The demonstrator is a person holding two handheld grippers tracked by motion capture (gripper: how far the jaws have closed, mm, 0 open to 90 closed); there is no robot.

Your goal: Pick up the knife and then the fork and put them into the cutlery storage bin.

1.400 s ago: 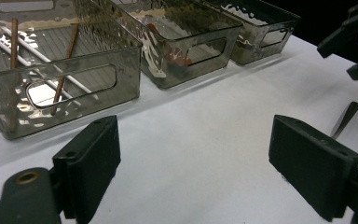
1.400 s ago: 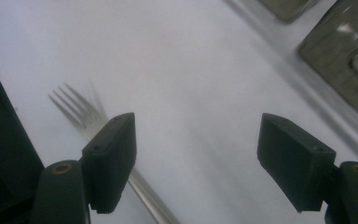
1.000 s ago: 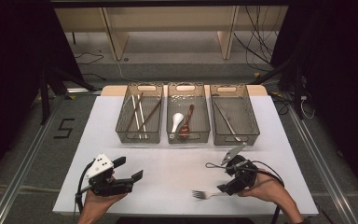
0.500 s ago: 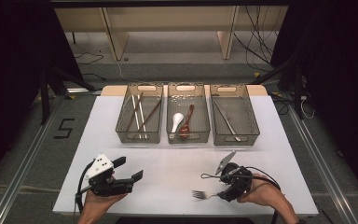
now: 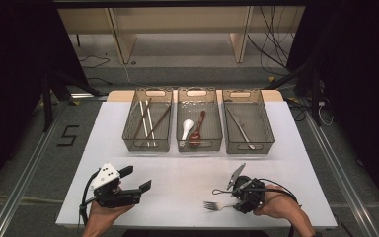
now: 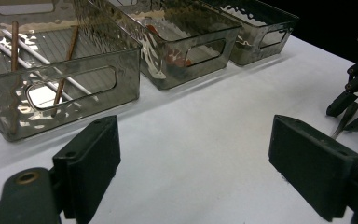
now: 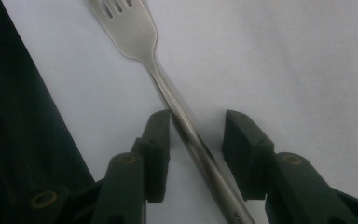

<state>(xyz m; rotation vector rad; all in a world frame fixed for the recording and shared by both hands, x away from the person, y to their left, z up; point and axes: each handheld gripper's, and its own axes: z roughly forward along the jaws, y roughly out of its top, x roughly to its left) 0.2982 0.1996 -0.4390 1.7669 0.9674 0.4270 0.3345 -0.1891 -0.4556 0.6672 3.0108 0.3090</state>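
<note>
1. The fork (image 7: 135,28) lies flat on the white worktop (image 5: 187,173), its handle between the jaws of the right claw (image 7: 196,130).
2. The jaws have just been closing; one touches the handle, the other stands apart.
3. The left claw (image 6: 191,163) is wide open, holding nothing.

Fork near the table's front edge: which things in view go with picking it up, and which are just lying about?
In use:
- fork, lying on the table
- right gripper, jaws astride the handle, just been closing, one pad touching

Lying about:
- left gripper, open and idle
- three bins
- chopsticks
- white spoon
- red spoon
</note>
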